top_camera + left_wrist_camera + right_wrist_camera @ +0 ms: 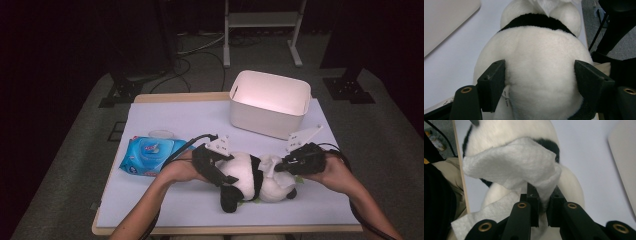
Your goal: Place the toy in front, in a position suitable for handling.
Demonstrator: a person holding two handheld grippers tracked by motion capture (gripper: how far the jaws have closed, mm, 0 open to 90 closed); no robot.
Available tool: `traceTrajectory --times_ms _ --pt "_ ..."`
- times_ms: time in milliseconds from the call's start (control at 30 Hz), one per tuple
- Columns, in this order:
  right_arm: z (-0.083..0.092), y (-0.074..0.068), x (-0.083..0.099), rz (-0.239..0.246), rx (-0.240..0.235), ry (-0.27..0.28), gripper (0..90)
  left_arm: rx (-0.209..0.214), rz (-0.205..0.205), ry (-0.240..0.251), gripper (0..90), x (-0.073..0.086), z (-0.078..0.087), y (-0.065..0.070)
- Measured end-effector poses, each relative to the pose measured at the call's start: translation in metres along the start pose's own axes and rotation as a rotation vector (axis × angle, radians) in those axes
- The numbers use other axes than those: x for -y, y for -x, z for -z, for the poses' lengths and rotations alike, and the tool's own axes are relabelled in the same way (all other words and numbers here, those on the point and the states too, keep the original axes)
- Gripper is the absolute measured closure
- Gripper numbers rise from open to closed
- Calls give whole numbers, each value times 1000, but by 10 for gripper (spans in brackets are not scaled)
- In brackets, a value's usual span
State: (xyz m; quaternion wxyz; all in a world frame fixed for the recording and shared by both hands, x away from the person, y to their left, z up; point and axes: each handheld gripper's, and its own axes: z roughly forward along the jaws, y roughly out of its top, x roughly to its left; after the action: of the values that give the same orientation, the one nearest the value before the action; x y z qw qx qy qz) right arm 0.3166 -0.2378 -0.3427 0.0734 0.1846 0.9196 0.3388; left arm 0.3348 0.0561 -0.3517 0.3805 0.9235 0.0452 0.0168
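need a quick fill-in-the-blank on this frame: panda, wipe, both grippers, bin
1. The left gripper clamps the white body of the plush ____.
2. The right gripper is shut on a white ____.
3. The blue pack of wipes lies on the table to the ____ of the toy in the high view.
4. The white bin stands at the table's ____ edge in the high view.

Missing words: panda; wipe; left; far
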Motion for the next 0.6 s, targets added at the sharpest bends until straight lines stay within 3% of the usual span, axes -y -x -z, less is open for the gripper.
traceTrajectory --times_ms 367,600 --pt "16 12 34 -93 49 -13 820 0 -3 -2 270 0 0 0" --pt "15 11 31 -86 36 -9 820 0 7 -4 269 -1 0 0"
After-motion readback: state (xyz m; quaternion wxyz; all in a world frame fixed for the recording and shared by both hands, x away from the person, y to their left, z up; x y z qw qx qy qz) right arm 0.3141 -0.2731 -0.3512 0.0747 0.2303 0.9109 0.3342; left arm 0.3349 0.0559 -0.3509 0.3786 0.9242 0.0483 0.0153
